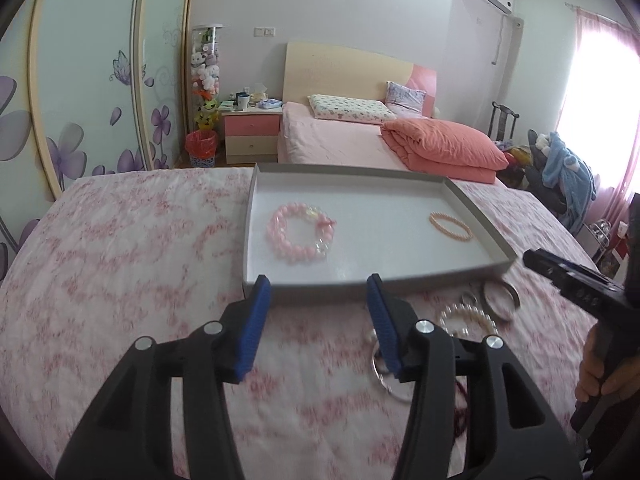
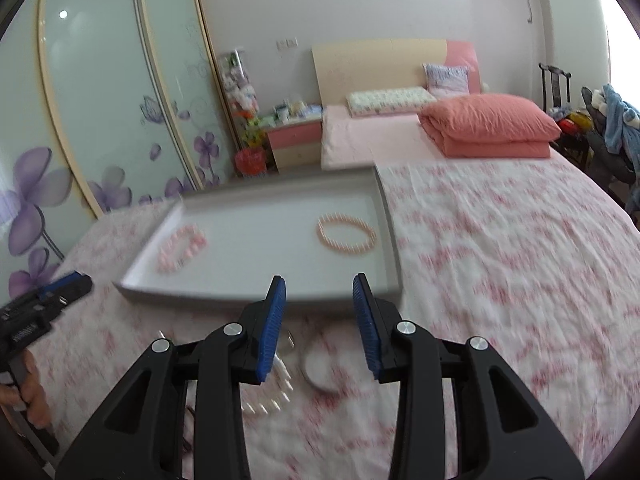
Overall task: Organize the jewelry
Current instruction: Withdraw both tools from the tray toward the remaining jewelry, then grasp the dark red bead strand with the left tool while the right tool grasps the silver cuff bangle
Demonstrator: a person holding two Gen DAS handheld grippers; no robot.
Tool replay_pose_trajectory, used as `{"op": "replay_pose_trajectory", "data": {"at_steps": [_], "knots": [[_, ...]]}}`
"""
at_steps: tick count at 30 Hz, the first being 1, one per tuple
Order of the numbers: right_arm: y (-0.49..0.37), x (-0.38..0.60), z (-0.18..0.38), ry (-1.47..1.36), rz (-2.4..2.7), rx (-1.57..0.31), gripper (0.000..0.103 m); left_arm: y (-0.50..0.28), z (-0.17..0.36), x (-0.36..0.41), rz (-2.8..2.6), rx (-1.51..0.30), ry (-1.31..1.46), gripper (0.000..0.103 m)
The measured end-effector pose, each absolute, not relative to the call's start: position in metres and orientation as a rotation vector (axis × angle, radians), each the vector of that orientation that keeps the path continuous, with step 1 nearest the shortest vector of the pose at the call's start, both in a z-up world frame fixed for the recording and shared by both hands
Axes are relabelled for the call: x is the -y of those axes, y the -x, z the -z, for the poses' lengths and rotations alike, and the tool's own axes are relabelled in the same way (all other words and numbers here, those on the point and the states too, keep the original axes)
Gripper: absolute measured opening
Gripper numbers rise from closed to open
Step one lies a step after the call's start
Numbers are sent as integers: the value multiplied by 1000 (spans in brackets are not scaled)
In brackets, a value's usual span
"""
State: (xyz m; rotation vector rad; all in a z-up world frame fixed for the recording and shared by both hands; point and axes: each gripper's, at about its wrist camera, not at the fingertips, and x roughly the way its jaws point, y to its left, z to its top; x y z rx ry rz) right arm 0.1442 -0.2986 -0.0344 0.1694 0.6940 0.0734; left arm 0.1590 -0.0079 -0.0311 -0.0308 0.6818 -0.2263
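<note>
A shallow grey tray [image 1: 480, 220] lies on the pink floral bedspread and holds a chunky pink bead bracelet [image 1: 298, 234] and a thin peach bracelet [image 1: 451, 227]. My left gripper [image 1: 318, 284] hovers open at the tray's near wall, with nothing between its blue pads. Right of it on the cloth lie a pearl bracelet [image 1: 468, 318], a grey bangle [image 1: 500, 296] and a silver ring [image 1: 390, 384]. My right gripper [image 2: 319, 282] is open too, above a pale bangle [image 2: 320, 372] and the pearl bracelet [image 2: 272, 396]. The tray [image 2: 394, 256] lies just ahead of it.
The bedspread [image 2: 500, 280] stretches wide to the right of the tray. Beyond it stand a bed with a folded salmon duvet [image 1: 440, 148], a pink nightstand [image 1: 251, 132], a flowered wardrobe [image 1: 80, 100] on the left and a chair with clothes [image 1: 568, 172] on the right.
</note>
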Motion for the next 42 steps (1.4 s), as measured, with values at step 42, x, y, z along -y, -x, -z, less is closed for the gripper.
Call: {"op": "replay_pose_trajectory", "data": {"at_steps": [42], "knots": [[-109,299,81,-79,69,-909,67,-107,66,56,446,-816,-28,60]]}}
